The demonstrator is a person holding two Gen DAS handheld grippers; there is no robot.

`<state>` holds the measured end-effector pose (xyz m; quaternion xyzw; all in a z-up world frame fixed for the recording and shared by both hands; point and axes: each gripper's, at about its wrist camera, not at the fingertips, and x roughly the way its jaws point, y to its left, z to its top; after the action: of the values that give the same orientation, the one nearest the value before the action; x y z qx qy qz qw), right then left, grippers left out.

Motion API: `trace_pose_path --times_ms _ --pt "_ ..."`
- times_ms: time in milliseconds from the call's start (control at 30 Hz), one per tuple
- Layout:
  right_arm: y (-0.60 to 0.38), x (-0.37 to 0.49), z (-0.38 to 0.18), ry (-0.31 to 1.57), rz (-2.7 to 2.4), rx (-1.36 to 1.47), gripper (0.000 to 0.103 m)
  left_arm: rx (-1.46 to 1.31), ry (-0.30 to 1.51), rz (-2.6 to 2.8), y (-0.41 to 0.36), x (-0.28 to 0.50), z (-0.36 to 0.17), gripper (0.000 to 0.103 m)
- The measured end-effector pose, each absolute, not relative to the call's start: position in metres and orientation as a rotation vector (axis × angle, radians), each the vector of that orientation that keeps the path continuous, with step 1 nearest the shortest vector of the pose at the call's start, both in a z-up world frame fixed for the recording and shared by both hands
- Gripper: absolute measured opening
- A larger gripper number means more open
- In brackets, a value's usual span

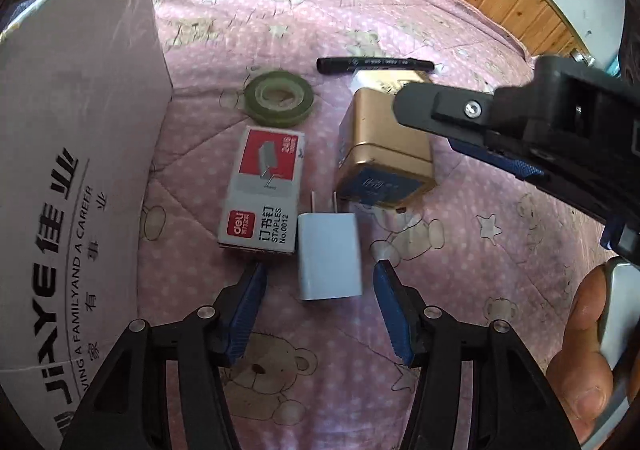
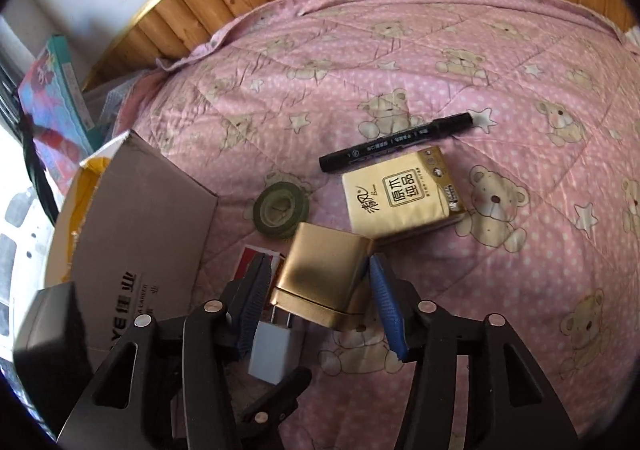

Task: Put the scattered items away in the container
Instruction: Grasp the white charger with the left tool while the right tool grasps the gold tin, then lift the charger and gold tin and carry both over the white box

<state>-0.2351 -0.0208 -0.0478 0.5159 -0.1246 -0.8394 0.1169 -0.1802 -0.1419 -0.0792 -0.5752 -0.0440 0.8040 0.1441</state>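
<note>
A cardboard box (image 1: pixel 80 169), printed with dark lettering, stands at the 9 o'clock side of a bed (image 1: pixel 460 250) covered in a pink quilt with teddy bears. Just right of it, toward 12 o'clock, lies a green tape roll (image 1: pixel 279 97); below that sits a red-and-white staples box (image 1: pixel 262 191), and touching its lower right corner a white plug adapter (image 1: pixel 329 256) lies flat, prongs pointing away. The left gripper (image 1: pixel 318 308) hovers low over the quilt with its jaws apart, the blue pads flanking the near end of the adapter without touching it. Right of centre a gold tin (image 1: pixel 384 147) stands tilted, a black marker (image 1: pixel 374 64) lying beyond it at 12 o'clock. In the right wrist view a tissue pack (image 2: pixel 404 189) rests between marker and tin. The right gripper (image 2: pixel 316 290) reaches in from 3 o'clock with its jaws apart around the tin, the right pad against the tin's edge and the left pad just beside it; whether it presses cannot be told. A hand (image 1: pixel 588 350) grips the handle at 4 o'clock.
</note>
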Motion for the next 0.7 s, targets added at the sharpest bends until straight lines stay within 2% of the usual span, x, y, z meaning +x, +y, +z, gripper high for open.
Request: trace_pose_path --times_ms 33,167,200,267,367,400,500,533,567,700 --pt "-0.022 -0.238 -0.054 -0.369 -2.441 1.514 0.06 -1.633 -0.127 2.328 -0.141 -0.18 -0.077 0.057" --pt "-0.004 -0.233 -0.057 -0.371 -2.473 1.551 0.057 -1.613 -0.101 2.317 -0.134 -0.183 -0.078 0.055" --pt "0.005 -0.228 -0.056 -0.358 -2.499 1.562 0.057 -1.605 -0.093 2.325 -0.133 -0.183 -0.077 0.046" --pt "0.023 -0.22 -0.056 -0.374 -2.526 1.582 0.057 -1.599 -0.107 2.301 -0.133 -0.182 -0.075 0.039" --pt "0.038 -0.215 -0.057 -0.401 -2.537 1.591 0.058 -1.6 -0.121 2.3 -0.132 -0.182 -0.078 0.04" --pt "0.037 -0.216 -0.057 -0.396 -2.544 1.592 0.058 -1.58 -0.111 2.318 -0.13 -0.182 -0.078 0.046" --pt "0.032 -0.219 -0.068 -0.363 -2.543 1.616 0.058 -1.547 -0.013 2.338 -0.114 -0.181 -0.077 0.048" --pt "0.033 -0.218 -0.072 -0.375 -2.532 1.621 0.057 -1.54 0.012 2.349 -0.111 -0.18 -0.077 0.045" --pt "0.035 -0.215 -0.072 -0.399 -2.534 1.608 0.057 -1.536 0.019 2.361 -0.111 -0.178 -0.076 0.033" --pt "0.042 -0.195 -0.064 -0.465 -2.535 1.565 0.057 -1.541 -0.044 2.352 -0.122 -0.174 -0.07 0.033"
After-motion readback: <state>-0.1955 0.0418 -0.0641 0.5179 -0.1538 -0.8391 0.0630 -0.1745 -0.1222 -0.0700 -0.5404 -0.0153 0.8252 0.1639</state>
